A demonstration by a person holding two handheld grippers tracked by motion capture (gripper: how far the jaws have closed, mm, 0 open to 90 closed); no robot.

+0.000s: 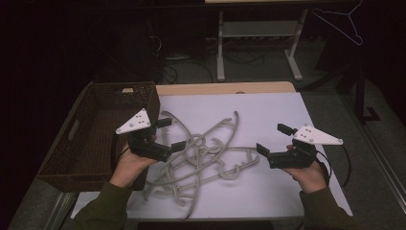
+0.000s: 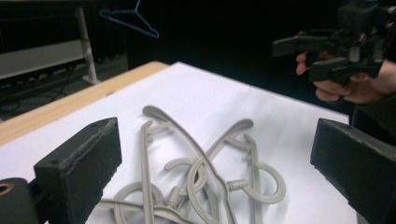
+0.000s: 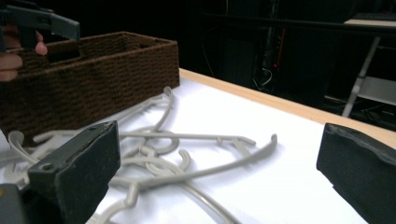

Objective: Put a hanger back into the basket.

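Observation:
Several grey plastic hangers (image 1: 201, 153) lie tangled in a pile on the white sheet in the middle of the table. My left gripper (image 1: 171, 134) hovers over the pile's left side, beside the basket, open with nothing between its jaws. In the left gripper view the hangers (image 2: 201, 172) lie below and ahead of the open left gripper (image 2: 215, 154). My right gripper (image 1: 274, 139) is held at the pile's right edge, also open and empty. The right gripper (image 3: 217, 168) looks across the hangers (image 3: 187, 140) towards the basket.
A brown woven basket (image 1: 98, 134) stands at the table's left, seen too as the basket (image 3: 93, 84). A thin wire hanger (image 1: 342, 24) hangs at the far right. A desk frame (image 1: 258, 43) and cables stand on the floor beyond the wooden table edge (image 1: 225, 88).

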